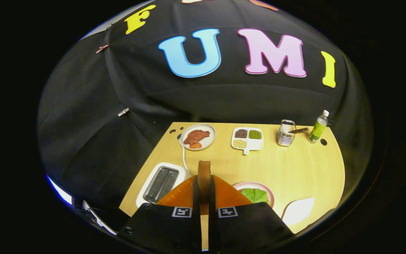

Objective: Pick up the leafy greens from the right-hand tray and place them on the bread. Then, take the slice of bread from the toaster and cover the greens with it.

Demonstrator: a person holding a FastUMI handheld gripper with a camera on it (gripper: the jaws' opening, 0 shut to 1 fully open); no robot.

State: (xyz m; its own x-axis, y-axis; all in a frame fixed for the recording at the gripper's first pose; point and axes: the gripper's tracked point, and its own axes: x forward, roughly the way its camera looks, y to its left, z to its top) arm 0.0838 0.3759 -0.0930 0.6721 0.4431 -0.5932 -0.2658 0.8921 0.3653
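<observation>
Gripping bread slice (204, 173) edge-on btwn gripper (204, 190) fingers (nearly closed, above toaster (160, 183)).

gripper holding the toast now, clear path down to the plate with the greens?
Probably yes. The gripper is shut on the bread slice, held edge-up above the table. The greens lie open on the pink plate just beside the fingers, with nothing standing between.
</observation>
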